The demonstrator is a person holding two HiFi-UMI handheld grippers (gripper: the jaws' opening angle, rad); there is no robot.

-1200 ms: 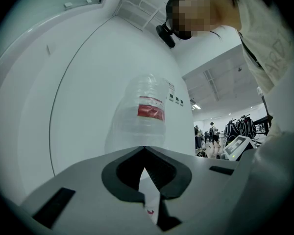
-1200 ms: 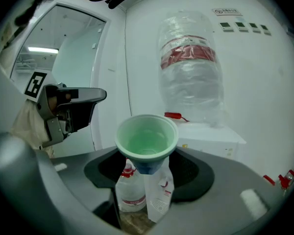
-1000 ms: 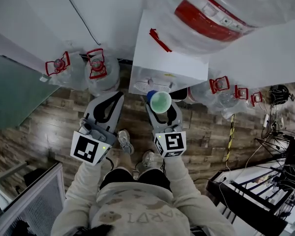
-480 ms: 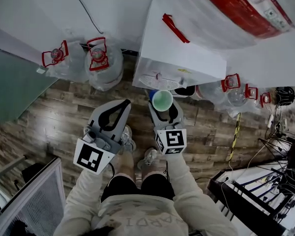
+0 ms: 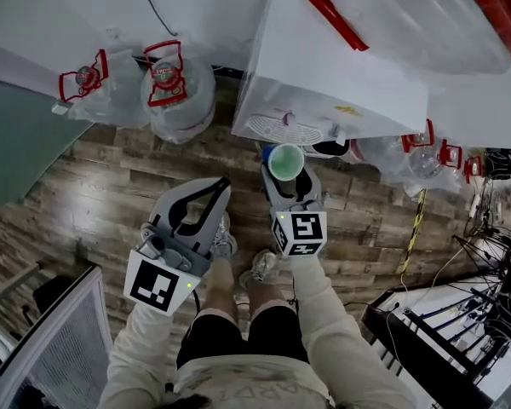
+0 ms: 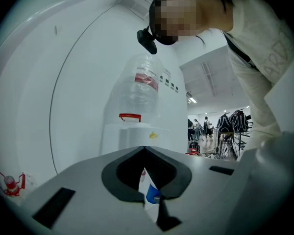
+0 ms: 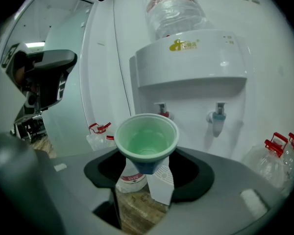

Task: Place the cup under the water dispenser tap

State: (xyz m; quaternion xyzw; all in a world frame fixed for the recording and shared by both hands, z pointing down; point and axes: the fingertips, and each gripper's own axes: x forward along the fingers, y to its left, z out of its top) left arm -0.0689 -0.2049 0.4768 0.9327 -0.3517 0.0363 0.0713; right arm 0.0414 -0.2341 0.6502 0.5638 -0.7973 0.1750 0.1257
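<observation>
The white water dispenser (image 5: 341, 83) stands on the wood floor against the wall, with its big bottle on top and spare water bottles (image 5: 175, 100) on the floor at either side. Its round drip tray (image 5: 277, 129) juts out at the front edge. The left gripper (image 5: 221, 183) hangs off to the left of the dispenser, its jaws closed tip to tip with nothing in them, and it plays no part in this step. The right gripper (image 5: 288, 177) has its jaws spread wide and clamped about the lower part of the green cup (image 7: 146, 143), which is upright with its mouth open to the top, in the air just in front of the tray and not yet under either tap. In the right gripper view the red tap (image 7: 161, 110) sits just above and behind the cup's rim, and the blue tap (image 7: 218, 117) is further right. To do this well, the person should probably keep the cup level, carry it forward low enough for the rim to clear the spout, centre it beneath the chosen tap, and let go only once its base rests on the tray.
</observation>
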